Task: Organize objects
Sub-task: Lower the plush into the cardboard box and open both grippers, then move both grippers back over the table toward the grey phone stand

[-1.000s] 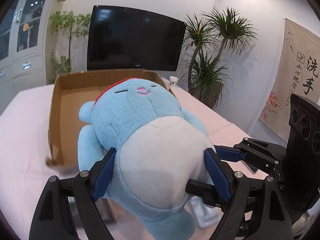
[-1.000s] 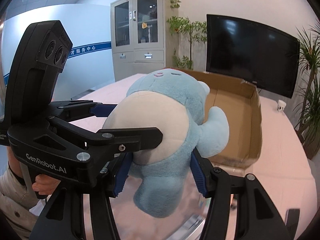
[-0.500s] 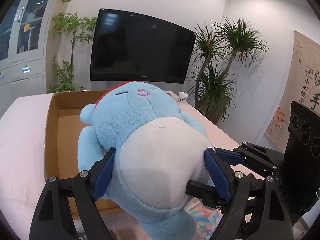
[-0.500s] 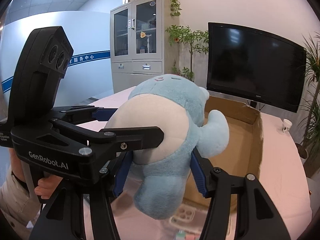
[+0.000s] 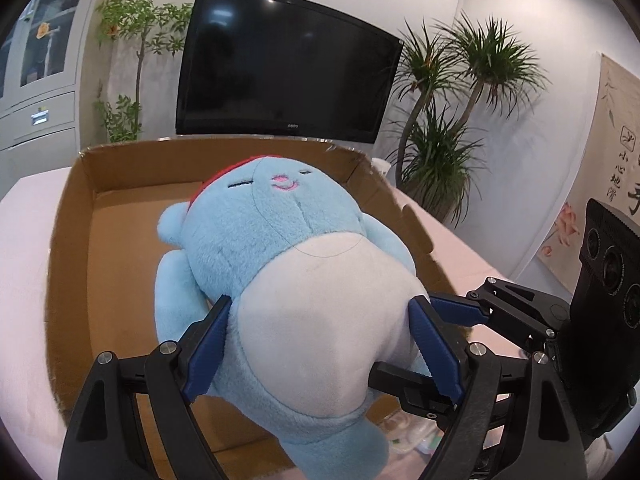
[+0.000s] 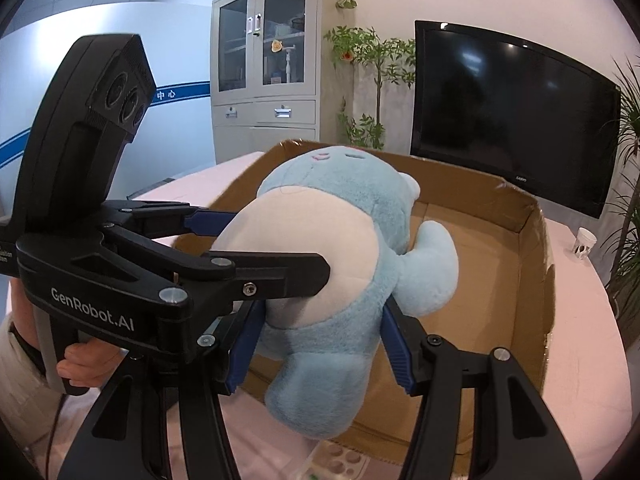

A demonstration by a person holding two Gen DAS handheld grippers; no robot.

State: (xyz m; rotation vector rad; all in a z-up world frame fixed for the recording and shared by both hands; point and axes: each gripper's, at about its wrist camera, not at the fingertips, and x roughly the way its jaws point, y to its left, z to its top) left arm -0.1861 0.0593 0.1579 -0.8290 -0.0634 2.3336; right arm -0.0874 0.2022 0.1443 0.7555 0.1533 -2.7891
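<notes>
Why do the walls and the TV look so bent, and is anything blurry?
Left wrist view: fisheye lens bows the black television, dark corners, ceiling lights glint on its screen. Right wrist view: same bending; the blue plush toy is sharp, the brown cardboard box slightly soft.

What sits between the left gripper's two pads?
The blue plush toy: the left gripper clamps its pale belly, over the cardboard box, in the left wrist view.
</notes>
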